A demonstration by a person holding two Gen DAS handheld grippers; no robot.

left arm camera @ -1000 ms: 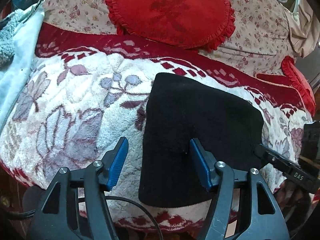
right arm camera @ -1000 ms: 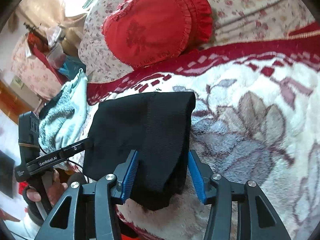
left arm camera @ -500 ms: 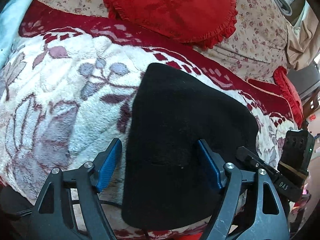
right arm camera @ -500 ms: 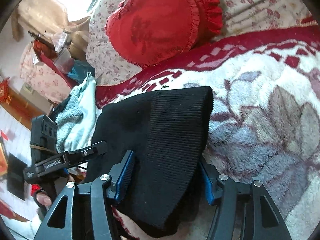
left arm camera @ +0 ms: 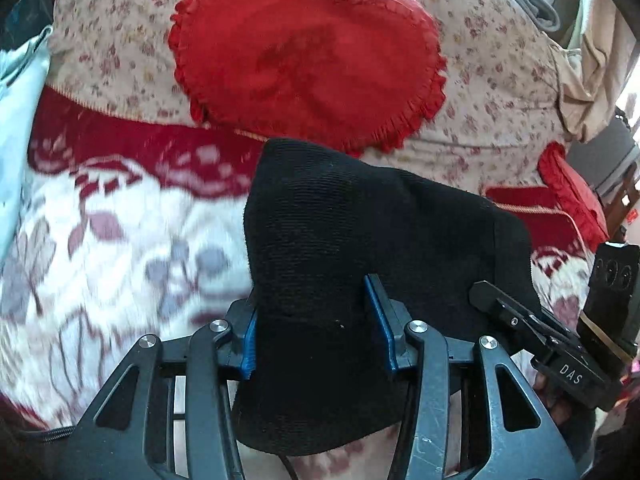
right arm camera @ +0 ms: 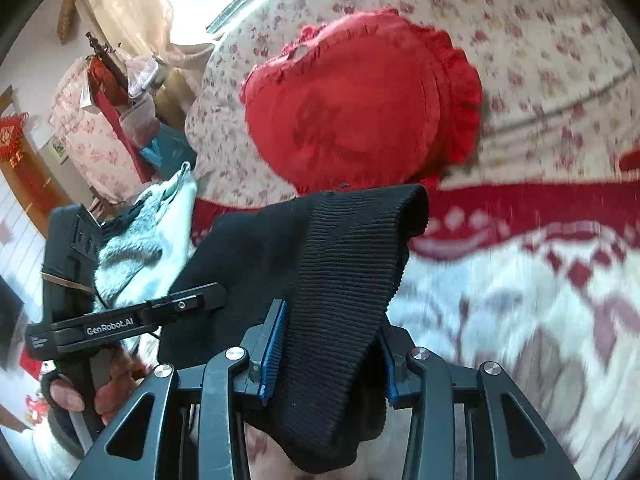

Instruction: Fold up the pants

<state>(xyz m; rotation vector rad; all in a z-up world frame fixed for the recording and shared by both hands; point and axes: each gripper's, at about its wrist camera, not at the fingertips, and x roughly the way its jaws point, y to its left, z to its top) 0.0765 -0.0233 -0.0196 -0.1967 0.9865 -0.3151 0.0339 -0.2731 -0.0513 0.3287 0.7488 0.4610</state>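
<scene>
The folded black pants (left arm camera: 360, 220) hang lifted over the floral blanket (left arm camera: 120, 248), stretched between my two grippers. In the left wrist view my left gripper (left arm camera: 314, 328) is closing, its blue pads pressing the near end of the pants bunched between them. My right gripper (left arm camera: 516, 312) shows at the right edge of that view, reaching into the pants' other side. In the right wrist view my right gripper (right arm camera: 330, 356) is also closing, pads squeezing the ribbed fold of the pants (right arm camera: 344, 248). My left gripper (right arm camera: 192, 300) reaches in there from the left, held by a hand (right arm camera: 68, 396).
A red heart-shaped frilled cushion (left arm camera: 308, 52) leans on the flowered sofa back (left arm camera: 500, 60) just behind the pants. A second red cushion (left arm camera: 572, 188) lies far right. A pale blue towel (right arm camera: 148, 232) is heaped at the sofa's left end. Room clutter stands beyond.
Both grippers pushed forward over the ends of the pants and their jaws narrowed onto the fabric. The pants rose off the blanket toward the red cushion.
</scene>
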